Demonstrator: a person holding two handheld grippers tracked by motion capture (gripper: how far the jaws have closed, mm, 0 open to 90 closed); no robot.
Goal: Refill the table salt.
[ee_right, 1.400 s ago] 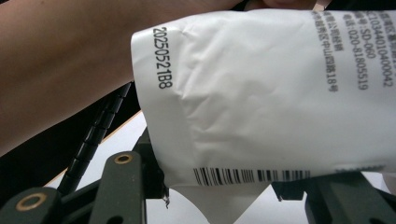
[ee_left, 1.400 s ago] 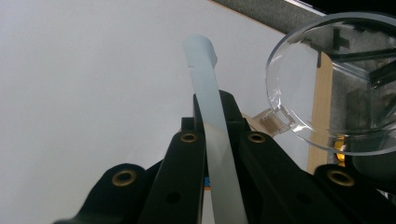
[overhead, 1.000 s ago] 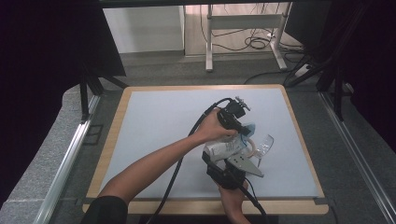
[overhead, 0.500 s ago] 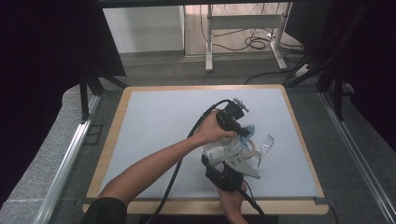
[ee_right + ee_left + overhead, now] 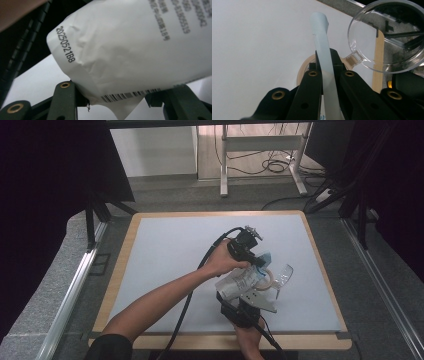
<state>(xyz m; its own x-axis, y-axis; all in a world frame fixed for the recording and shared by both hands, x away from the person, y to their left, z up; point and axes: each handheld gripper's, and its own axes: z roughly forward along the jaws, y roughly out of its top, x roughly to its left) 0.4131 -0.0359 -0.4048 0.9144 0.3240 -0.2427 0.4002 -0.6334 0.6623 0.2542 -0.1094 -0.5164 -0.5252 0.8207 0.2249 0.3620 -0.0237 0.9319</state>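
Little changed over the last second: both hands held in place near the front right of the pale grey table mat (image 5: 165,255), grips unchanged. Meaning, probably, a steadying pause before pulling the pack open.

Left gripper (image 5: 325,65) clamped tight on a thin white translucent strip (image 5: 322,42), seemingly the top edge of the crinkled white plastic pouch (image 5: 140,47) with black printed code and barcode. Right gripper (image 5: 115,98) closed about the pouch's lower end, jaws half apart on its bulk. Pouch lifted just above the mat, between the two grippers. Beside it, a clear round plastic lid (image 5: 387,37) and a tan ring (image 5: 265,279), touching or not hard to say.
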